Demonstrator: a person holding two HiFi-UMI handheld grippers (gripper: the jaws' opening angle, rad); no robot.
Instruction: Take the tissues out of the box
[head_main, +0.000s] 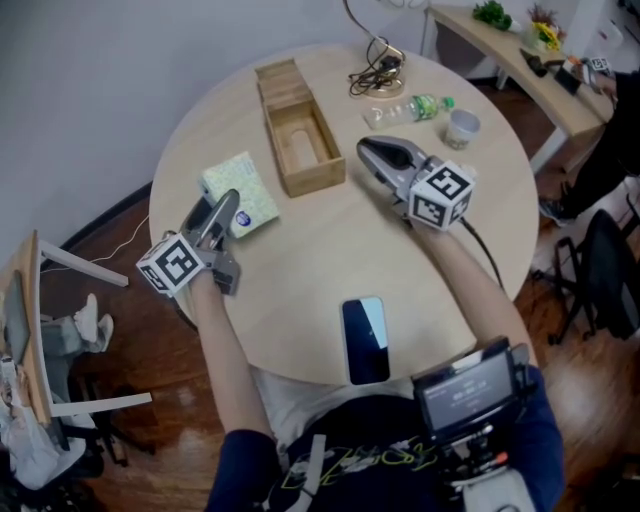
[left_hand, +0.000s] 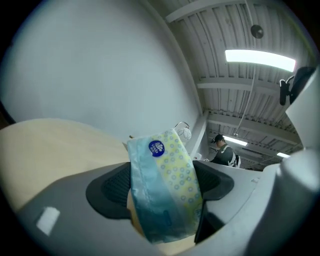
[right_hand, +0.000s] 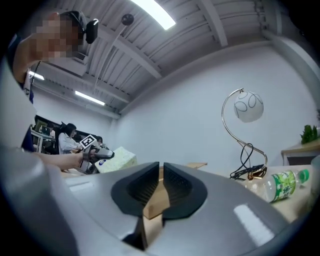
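— What do your tools look like?
— Your left tool (head_main: 230, 203) and right tool (head_main: 372, 150) are grey shells with black ribbed pads (right_hand: 141, 188). Each carries a white cube (head_main: 441, 195) of black square markers. A black cable (head_main: 487, 258) runs from the right one.
— And your clothes?
— A dark top (head_main: 350, 462) with yellow-green print, and a black screen unit (head_main: 467, 392) at your chest.

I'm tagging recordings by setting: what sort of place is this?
Probably an office or lab workspace: a long desk with plants beside the round table, a beamed ceiling with strip lights, and a seated person working behind.
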